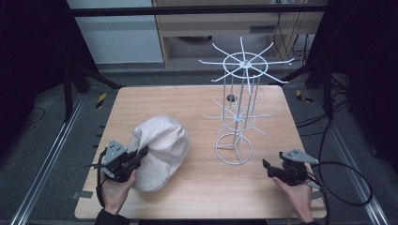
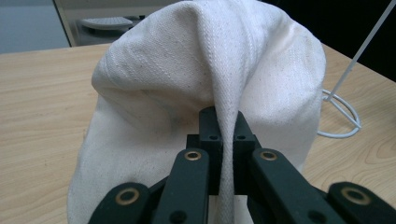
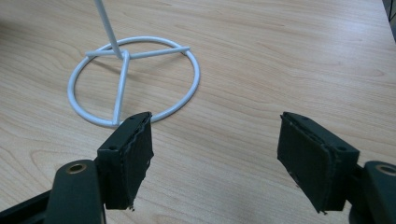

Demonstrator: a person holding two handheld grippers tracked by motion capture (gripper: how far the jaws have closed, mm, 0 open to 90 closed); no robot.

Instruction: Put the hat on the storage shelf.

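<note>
Nearest, the left gripper (image 1: 141, 153) rests at the table's (image 1: 197, 98) near-left edge, held by the person's left hand (image 1: 115, 187), jaws pinched tight on a raised fold of the cream cloth cap (image 1: 159, 150). Its own view shows that fold (image 2: 227, 140) standing upright between the pads, which the high view does not resolve. At near right, the right gripper (image 1: 268, 168) lies low, jaws spread wide over bare wood. Beyond it, right of centre, stands the white wire rack (image 1: 237, 112); its ring base (image 3: 135, 79) shows clearly. No legible markings.
</note>
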